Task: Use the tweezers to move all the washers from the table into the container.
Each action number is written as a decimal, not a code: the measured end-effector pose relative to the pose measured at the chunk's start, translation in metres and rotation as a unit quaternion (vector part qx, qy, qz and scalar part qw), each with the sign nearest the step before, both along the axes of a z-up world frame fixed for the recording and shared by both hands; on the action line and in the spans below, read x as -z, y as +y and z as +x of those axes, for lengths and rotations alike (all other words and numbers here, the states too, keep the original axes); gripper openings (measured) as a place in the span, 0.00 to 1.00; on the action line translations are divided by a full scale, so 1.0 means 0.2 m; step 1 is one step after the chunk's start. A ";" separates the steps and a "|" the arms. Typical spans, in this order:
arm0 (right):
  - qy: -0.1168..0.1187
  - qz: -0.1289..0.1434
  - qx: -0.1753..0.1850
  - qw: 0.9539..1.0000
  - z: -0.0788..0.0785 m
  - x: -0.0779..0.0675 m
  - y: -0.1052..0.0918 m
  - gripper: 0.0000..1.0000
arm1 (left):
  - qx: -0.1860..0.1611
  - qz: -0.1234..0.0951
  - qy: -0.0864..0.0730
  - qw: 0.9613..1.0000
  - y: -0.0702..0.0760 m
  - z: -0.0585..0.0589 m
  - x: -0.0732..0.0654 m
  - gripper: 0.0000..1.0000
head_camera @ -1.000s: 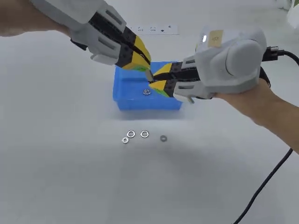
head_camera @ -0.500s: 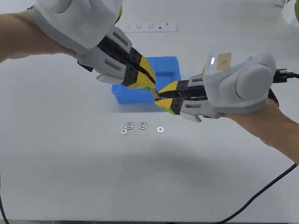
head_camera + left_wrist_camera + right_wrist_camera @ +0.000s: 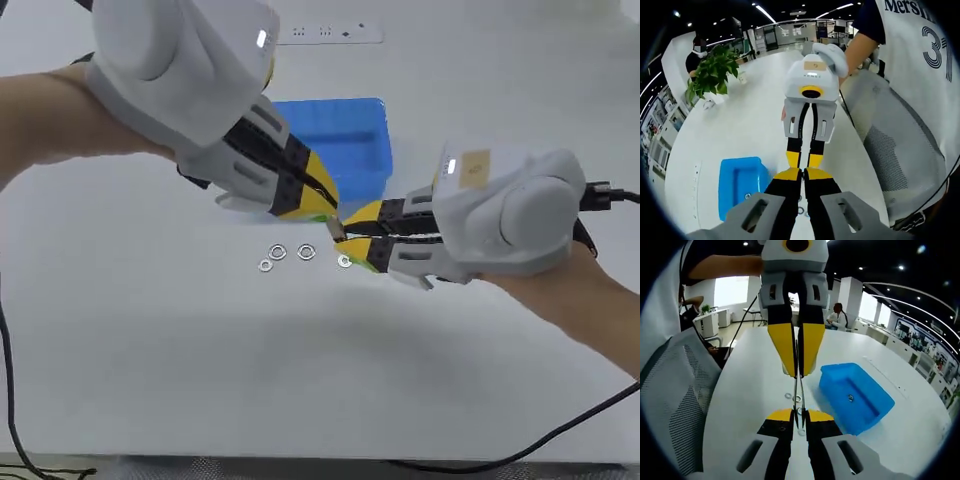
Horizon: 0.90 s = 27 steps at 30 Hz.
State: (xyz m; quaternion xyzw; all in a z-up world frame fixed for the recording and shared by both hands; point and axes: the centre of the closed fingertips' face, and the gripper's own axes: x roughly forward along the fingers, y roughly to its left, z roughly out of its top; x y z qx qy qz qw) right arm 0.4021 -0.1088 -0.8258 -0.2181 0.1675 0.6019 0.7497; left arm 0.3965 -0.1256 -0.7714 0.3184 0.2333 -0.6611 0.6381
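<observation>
Currently left gripper and right gripper meet tip to tip over the bench middle, both clamped on the tweezers. Four washers lie beneath, nearside of the container; another washer sits inside.

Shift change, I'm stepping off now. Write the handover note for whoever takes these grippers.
Left gripper: shut on the far end of the tweezers.
Right gripper: shut on the tweezers nearer their tips, low over the table.
Things: four washers lie on the table in front of the blue container. The rightmost washer sits just under the right gripper's jaws.
Done: one washer in the container.
Left: pick up the four on the table and drop each into the container.
</observation>
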 end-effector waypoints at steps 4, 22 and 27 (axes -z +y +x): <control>0.007 -0.001 0.003 1.000 0.00 0.03 0.00 0.11 | -0.002 0.004 -0.003 1.000 0.00 0.00 0.03 0.07; 0.023 -0.006 0.007 1.000 0.03 0.11 0.02 0.11 | -0.006 0.015 0.012 1.000 0.00 0.01 0.09 0.07; 0.026 -0.005 0.009 1.000 0.04 0.12 0.03 0.11 | -0.005 0.015 0.013 1.000 -0.01 0.02 0.10 0.07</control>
